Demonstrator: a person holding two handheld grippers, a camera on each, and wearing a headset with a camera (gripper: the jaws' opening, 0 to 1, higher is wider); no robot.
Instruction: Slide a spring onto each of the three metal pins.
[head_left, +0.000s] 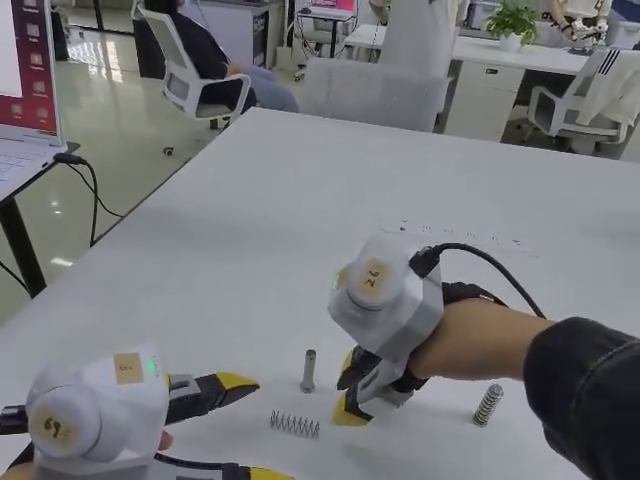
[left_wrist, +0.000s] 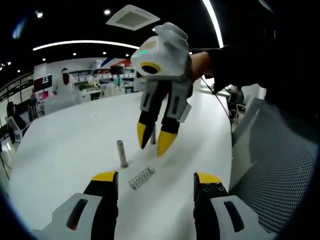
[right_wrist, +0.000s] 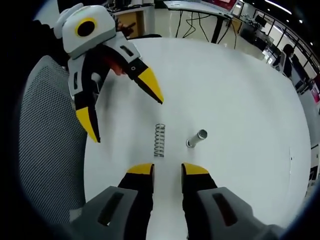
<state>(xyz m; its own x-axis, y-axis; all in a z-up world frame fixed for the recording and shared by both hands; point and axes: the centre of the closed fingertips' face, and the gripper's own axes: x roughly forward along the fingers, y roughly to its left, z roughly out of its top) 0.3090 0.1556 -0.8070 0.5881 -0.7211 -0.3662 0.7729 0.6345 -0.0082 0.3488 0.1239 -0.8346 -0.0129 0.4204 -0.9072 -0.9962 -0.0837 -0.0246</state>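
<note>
Shiny metal pin (head_left: 308, 370) and spring (head_left: 294, 424); table (head_left: 300, 200) seemingly matt.

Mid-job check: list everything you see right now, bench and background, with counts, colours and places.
pin: 1, silver, upright on the table between the grippers
springs: 2, silver; one lying flat just nearer than the pin, one standing tilted to the right, by the sleeve
table: 1, white
laptop: 1, open, on a desk at far left
chairs: at least 2, white, in the background
person: 1, seated in the left chair
plant: 1, green, on a far desk
left gripper: white, yellow tips, jaws wide open, lower left
right gripper: white, yellow tips, jaws narrowly open, beside the pin
</note>
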